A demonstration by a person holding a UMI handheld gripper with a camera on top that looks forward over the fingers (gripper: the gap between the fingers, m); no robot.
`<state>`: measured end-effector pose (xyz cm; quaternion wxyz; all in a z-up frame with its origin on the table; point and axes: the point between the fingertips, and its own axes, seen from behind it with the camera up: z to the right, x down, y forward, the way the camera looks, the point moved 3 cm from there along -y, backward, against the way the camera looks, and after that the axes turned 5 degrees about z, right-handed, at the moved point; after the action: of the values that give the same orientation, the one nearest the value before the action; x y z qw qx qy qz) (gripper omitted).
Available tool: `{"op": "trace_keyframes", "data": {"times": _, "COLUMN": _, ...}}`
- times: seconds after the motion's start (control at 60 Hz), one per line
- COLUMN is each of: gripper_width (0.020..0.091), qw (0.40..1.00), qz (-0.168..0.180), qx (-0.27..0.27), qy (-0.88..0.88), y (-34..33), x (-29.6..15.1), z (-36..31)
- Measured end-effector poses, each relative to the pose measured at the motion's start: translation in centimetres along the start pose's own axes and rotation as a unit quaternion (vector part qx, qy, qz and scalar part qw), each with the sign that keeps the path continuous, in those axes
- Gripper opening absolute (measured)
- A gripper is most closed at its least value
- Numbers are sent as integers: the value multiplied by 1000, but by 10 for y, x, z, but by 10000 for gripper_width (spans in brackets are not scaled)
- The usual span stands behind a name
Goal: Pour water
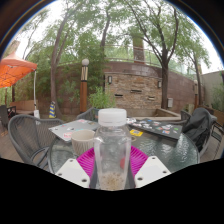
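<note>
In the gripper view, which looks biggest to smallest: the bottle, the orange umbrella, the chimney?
1. Bottle, between the hand-held gripper fingers; nearness inflates it.
2. Orange umbrella.
3. Chimney, far off.

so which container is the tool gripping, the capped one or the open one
The clear bottle with the white cap: it sits in the tool, both pink pads against its sides. The open cup stands just beyond, untouched.

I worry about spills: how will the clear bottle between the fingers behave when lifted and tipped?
The bottle looks like thin clear plastic, so it would probably flex under a firm squeeze. It is tall and narrow, so likely tippy. Its white cap appears on, so no spill yet.
</note>
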<state>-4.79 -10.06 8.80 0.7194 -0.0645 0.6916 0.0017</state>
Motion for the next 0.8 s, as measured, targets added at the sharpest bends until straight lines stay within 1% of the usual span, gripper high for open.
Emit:
{"op": "trace_keyframes", "data": {"times": 0.017, "gripper_width": 423, "qw": 1000, "qz": -8, "qx": -1, "qy": -1, "y": 2, "x": -1, "z": 0}}
{"op": "trace_keyframes", "data": {"times": 0.067, "gripper_width": 420, "qw": 999, "qz": -35, "qx": -2, "qy": 10, "y": 6, "x": -3, "z": 2}}
{"op": "trace_keyframes", "data": {"times": 0.083, "gripper_width": 409, "qw": 999, "qz": -43, "qx": -2, "qy": 11, "y": 7, "x": 0, "z": 5}}
{"op": "trace_keyframes", "data": {"times": 0.117, "gripper_width": 409, "qw": 998, "qz": -62, "qx": 7, "qy": 2, "y": 11, "x": -3, "z": 13}}
{"op": "trace_keyframes", "data": {"times": 0.133, "gripper_width": 397, "qw": 998, "qz": -68, "qx": 8, "qy": -7, "y": 13, "x": -7, "z": 16}}
{"op": "trace_keyframes", "data": {"times": 0.2, "gripper_width": 389, "qw": 996, "qz": -73, "qx": 5, "qy": -54, "y": 21, "x": -20, "z": 28}}
{"op": "trace_keyframes", "data": {"times": 0.217, "gripper_width": 389, "qw": 995, "qz": -79, "qx": 6, "qy": -67, "y": 23, "x": -23, "z": 31}}
{"op": "trace_keyframes", "data": {"times": 0.3, "gripper_width": 389, "qw": 984, "qz": -90, "qx": 23, "qy": -149, "y": 41, "x": -46, "z": 49}}
{"op": "trace_keyframes", "data": {"times": 0.35, "gripper_width": 389, "qw": 969, "qz": -99, "qx": 27, "qy": -226, "y": 55, "x": -62, "z": 60}}
{"op": "trace_keyframes", "data": {"times": 0.4, "gripper_width": 389, "qw": 943, "qz": -94, "qx": 28, "qy": -317, "y": 69, "x": -68, "z": 56}}
{"op": "trace_keyframes", "data": {"times": 0.45, "gripper_width": 388, "qw": 908, "qz": -99, "qx": 17, "qy": -406, "y": 84, "x": -80, "z": 54}}
{"op": "trace_keyframes", "data": {"times": 0.533, "gripper_width": 388, "qw": 836, "qz": -106, "qx": -4, "qy": -538, "y": 101, "x": -68, "z": 36}}
{"op": "trace_keyframes", "data": {"times": 0.567, "gripper_width": 386, "qw": 798, "qz": -109, "qx": -16, "qy": -592, "y": 103, "x": -73, "z": 34}}
{"op": "trace_keyframes", "data": {"times": 0.6, "gripper_width": 387, "qw": 760, "qz": -100, "qx": -16, "qy": -642, "y": 120, "x": -64, "z": 29}}
{"op": "trace_keyframes", "data": {"times": 0.617, "gripper_width": 386, "qw": 734, "qz": -104, "qx": -15, "qy": -671, "y": 112, "x": -69, "z": 29}}
{"op": "trace_keyframes", "data": {"times": 0.683, "gripper_width": 386, "qw": 650, "qz": -115, "qx": -14, "qy": -751, "y": 123, "x": -63, "z": 28}}
{"op": "trace_keyframes", "data": {"times": 0.7, "gripper_width": 385, "qw": 629, "qz": -122, "qx": -19, "qy": -768, "y": 121, "x": -71, "z": 33}}
{"op": "trace_keyframes", "data": {"times": 0.717, "gripper_width": 386, "qw": 612, "qz": -128, "qx": -35, "qy": -779, "y": 131, "x": -68, "z": 33}}
{"op": "trace_keyframes", "data": {"times": 0.75, "gripper_width": 386, "qw": 577, "qz": -132, "qx": -37, "qy": -805, "y": 133, "x": -67, "z": 34}}
{"op": "trace_keyframes", "data": {"times": 0.767, "gripper_width": 384, "qw": 559, "qz": -134, "qx": -37, "qy": -817, "y": 133, "x": -68, "z": 34}}
{"op": "trace_keyframes", "data": {"times": 0.783, "gripper_width": 385, "qw": 540, "qz": -133, "qx": -17, "qy": -831, "y": 122, "x": -73, "z": 34}}
{"op": "trace_keyframes", "data": {"times": 0.8, "gripper_width": 387, "qw": 524, "qz": -135, "qx": -21, "qy": -841, "y": 124, "x": -72, "z": 35}}
